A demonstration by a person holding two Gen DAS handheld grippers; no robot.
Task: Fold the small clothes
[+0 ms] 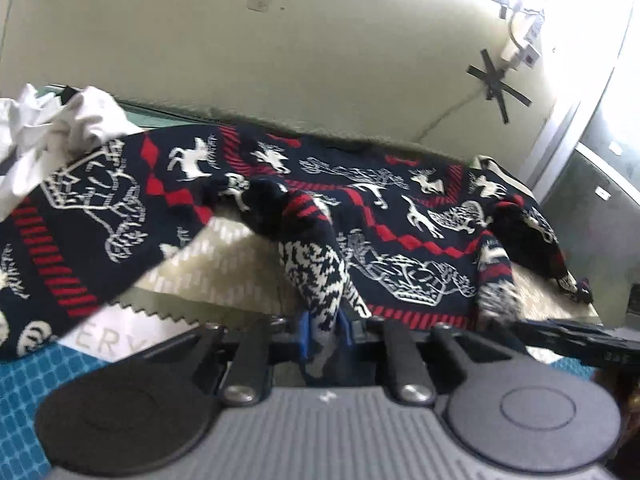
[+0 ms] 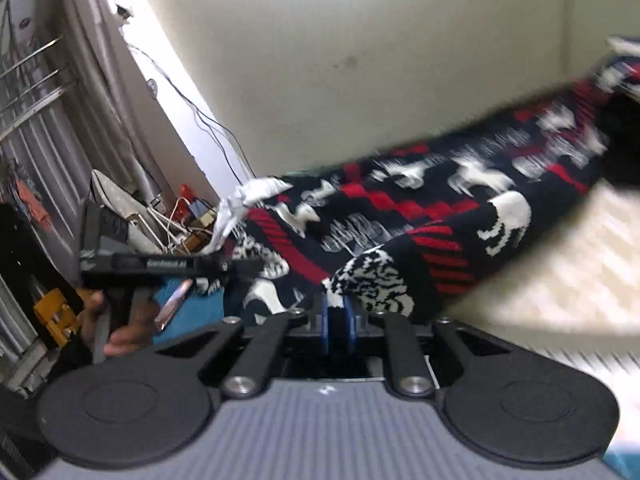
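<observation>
Item: 1 knitted sweater [image 1: 400,216], navy with red bands and white animal figures, the landmark for this entry. Location: spread over a cream patterned cloth [image 1: 224,264] on the work surface, its far edge along the pale wall. Step in hand, as judged: the fold is under way, with both near ribbed edges pinched and lifted off the cloth. Left gripper [image 1: 324,332]: blue pads closed tight on a black-and-white ribbed end of the sweater, which rises from the jaws toward the garment's middle. Right gripper [image 2: 338,320]: pads likewise clamped on a ribbed end at the sweater's near edge; this view is motion-blurred. Beside the sweater's left end: 1 crumpled white garment [image 1: 60,120], touching it. Under the sweater's near-left corner: a blue gridded mat [image 1: 36,384]. Next move, as judged: carry both held ends together toward the far edge, level with one another, and lay them flat before letting go. Containers: none can be made out in either view.
</observation>
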